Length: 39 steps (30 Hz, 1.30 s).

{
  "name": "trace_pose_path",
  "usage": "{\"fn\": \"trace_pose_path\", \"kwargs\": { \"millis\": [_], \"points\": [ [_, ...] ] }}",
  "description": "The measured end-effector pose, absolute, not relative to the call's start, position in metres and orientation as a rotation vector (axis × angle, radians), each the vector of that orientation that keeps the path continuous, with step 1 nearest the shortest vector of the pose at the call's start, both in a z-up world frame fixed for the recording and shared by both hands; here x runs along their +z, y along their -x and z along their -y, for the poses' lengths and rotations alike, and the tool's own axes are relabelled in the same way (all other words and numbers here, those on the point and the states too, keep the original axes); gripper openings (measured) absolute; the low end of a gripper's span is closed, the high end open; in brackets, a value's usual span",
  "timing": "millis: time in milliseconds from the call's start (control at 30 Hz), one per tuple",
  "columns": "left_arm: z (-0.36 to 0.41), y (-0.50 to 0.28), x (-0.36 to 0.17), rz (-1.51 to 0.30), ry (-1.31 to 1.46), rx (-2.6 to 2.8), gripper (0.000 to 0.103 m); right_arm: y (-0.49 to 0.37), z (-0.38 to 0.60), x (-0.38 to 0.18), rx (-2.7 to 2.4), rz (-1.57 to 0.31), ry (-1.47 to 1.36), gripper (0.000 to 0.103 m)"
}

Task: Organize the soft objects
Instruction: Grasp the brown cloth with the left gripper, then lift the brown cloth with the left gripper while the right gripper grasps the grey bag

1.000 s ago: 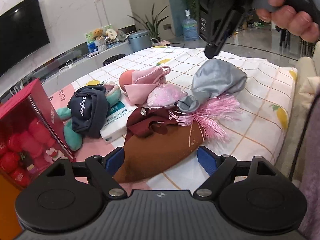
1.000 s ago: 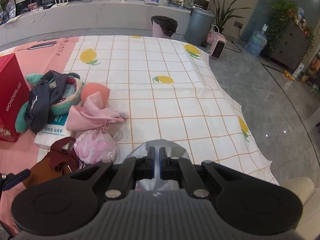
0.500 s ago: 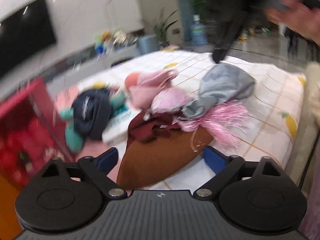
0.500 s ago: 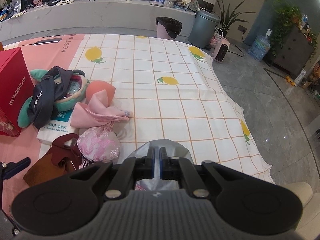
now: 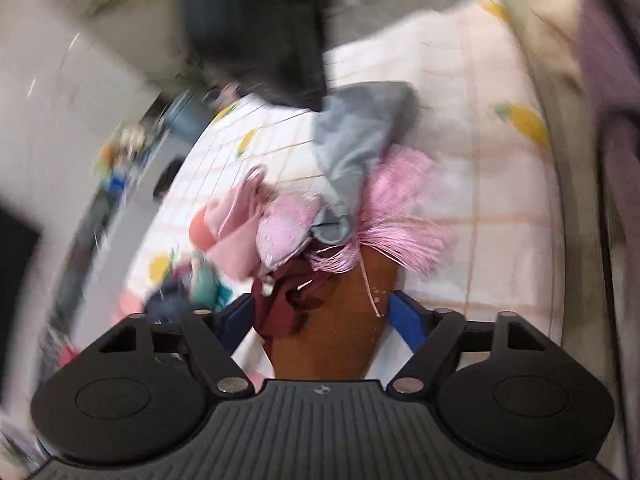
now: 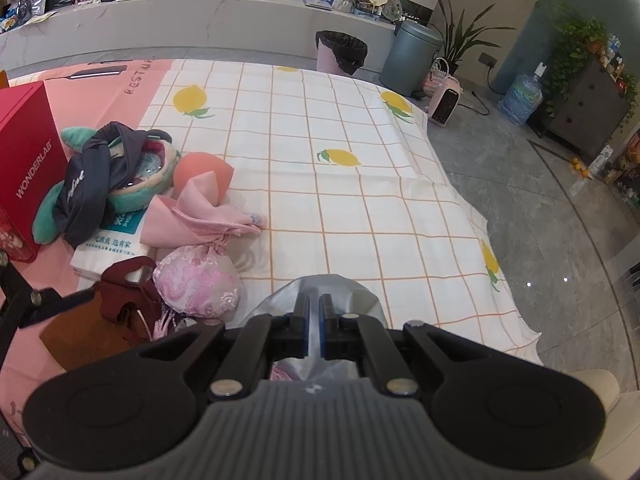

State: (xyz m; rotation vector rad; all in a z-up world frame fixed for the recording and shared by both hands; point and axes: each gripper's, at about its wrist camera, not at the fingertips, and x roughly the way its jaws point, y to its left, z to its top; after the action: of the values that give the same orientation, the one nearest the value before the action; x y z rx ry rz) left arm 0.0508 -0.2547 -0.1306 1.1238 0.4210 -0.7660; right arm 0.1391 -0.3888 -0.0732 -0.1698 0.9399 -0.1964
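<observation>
A pile of soft things lies on the checked lemon-print cloth (image 6: 340,208). My right gripper (image 6: 314,308) is shut on a grey satin pouch (image 6: 332,292), which also shows in the blurred left wrist view (image 5: 360,140) under the right gripper's dark body. My left gripper (image 5: 320,316) is open, its blue pads either side of a brown cloth (image 5: 340,320) and a maroon cloth (image 5: 288,300). A pink tassel (image 5: 396,216) lies by the pouch's neck. A pink brocade pouch (image 6: 196,284) and a folded pink cloth (image 6: 192,216) lie left of the grey pouch.
A red box (image 6: 24,152) stands at the left. Beside it lie a green plush toy (image 6: 140,188) with a navy cap (image 6: 84,188) on it, a tissue pack (image 6: 108,248) and a peach round cushion (image 6: 200,168). The cloth's edge and the floor are to the right.
The left wrist view has swung and tilted sharply and is now blurred; my left gripper has closed in on the brown and maroon cloths. My right gripper stays shut on the grey pouch.
</observation>
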Motion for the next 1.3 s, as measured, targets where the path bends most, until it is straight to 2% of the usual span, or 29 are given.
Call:
{"fn": "trace_pose_path", "kwargs": {
  "millis": [33,67,233,267,300,333,400,433,533,733,900,1033,1233,1300],
  "points": [
    [0.256,-0.044,-0.134,-0.385,-1.207,-0.779,0.072,-0.139,0.389,-0.073,-0.198,-0.938,0.168,0.002],
    [0.258,-0.04,-0.138,-0.366,-1.276,-0.781,0.061,-0.139,0.39,-0.072,-0.198,-0.936,0.164,0.002],
    [0.26,-0.04,-0.147,-0.342,-1.313,-0.773,0.053,-0.136,0.389,-0.073,-0.185,-0.934,0.161,0.002],
    [0.26,-0.041,-0.148,-0.346,-1.315,-0.776,0.043,-0.136,0.389,-0.073,-0.182,-0.934,0.161,0.002],
    [0.261,-0.042,-0.15,-0.366,-1.32,-0.774,0.028,-0.135,0.389,-0.073,-0.179,-0.934,0.161,0.002],
    [0.262,-0.044,-0.152,-0.377,-1.325,-0.764,0.025,-0.135,0.388,-0.073,-0.178,-0.932,0.163,0.002],
    [0.263,-0.043,-0.16,-0.359,-1.34,-0.746,0.011,-0.134,0.387,-0.074,-0.175,-0.933,0.169,0.002],
    [0.264,-0.042,-0.162,-0.357,-1.345,-0.738,0.009,-0.134,0.387,-0.074,-0.173,-0.932,0.169,0.002],
    [0.263,-0.04,-0.163,-0.362,-1.318,-0.721,0.006,-0.133,0.387,-0.074,-0.165,-0.934,0.168,0.002],
    [0.243,-0.042,-0.143,-0.481,-1.097,-0.677,0.006,-0.133,0.386,-0.072,-0.144,-0.932,0.158,0.002],
    [0.197,-0.046,-0.1,-0.61,-0.735,-0.637,0.006,-0.133,0.385,-0.071,-0.13,-0.928,0.156,0.002],
    [0.155,-0.068,-0.072,-0.798,-0.367,-0.721,0.006,-0.132,0.384,-0.069,-0.103,-0.922,0.139,0.002],
    [0.097,-0.087,-0.075,-0.939,0.065,-0.743,0.007,-0.131,0.379,-0.07,-0.1,-0.933,0.157,0.002],
    [0.089,-0.096,-0.081,-0.966,0.074,-0.667,0.013,-0.131,0.378,-0.071,-0.101,-0.94,0.16,0.002]
  ]
}}
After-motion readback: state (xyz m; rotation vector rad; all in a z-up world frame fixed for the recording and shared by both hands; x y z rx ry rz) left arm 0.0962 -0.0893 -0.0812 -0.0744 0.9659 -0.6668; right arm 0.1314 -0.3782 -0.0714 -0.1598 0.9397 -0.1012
